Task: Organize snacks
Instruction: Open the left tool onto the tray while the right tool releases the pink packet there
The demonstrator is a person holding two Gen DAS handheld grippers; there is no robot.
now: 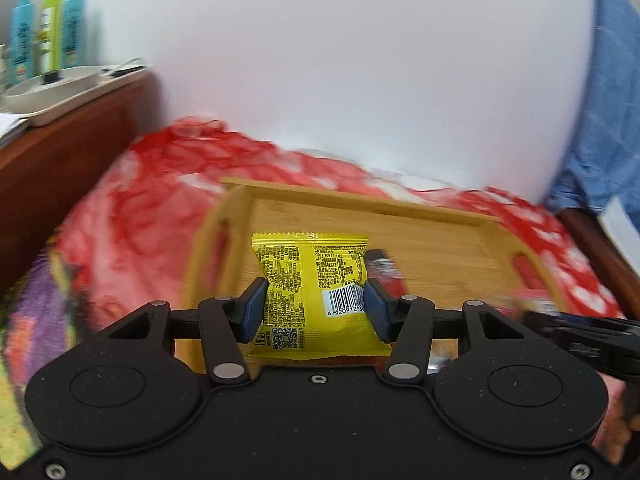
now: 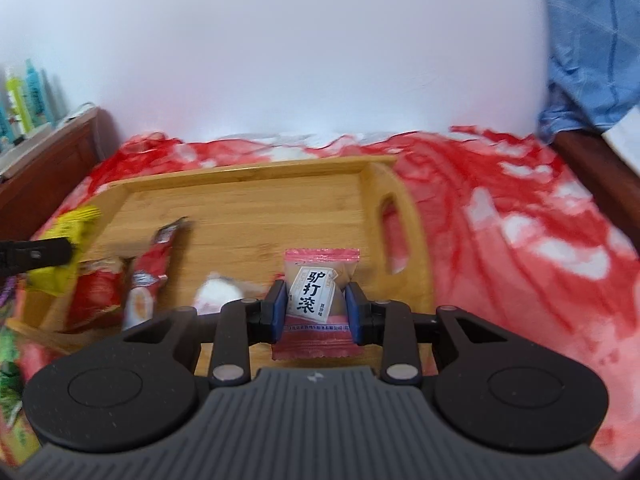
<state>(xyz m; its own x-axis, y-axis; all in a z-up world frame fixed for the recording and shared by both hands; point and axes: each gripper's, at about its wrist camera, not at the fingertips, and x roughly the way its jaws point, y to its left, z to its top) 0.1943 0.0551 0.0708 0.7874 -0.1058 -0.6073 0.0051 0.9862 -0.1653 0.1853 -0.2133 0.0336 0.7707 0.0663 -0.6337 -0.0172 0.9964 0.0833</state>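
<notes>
Over the wooden tray (image 2: 256, 196) on the red blanket (image 2: 520, 220): left gripper (image 1: 316, 304) pinches a yellow packet (image 1: 308, 280), right gripper (image 2: 316, 312) pinches a pink packet (image 2: 320, 296). Red packets (image 2: 152, 272) & a white one (image 2: 220, 292) lie on the tray nearby.

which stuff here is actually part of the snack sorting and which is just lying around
Part of the job:
yellow snack packet in the left gripper
pink snack packet in the right gripper
red snack packets on the tray
wooden tray

Lying about:
red blanket
bottles on the cabinet
blue cloth
</notes>
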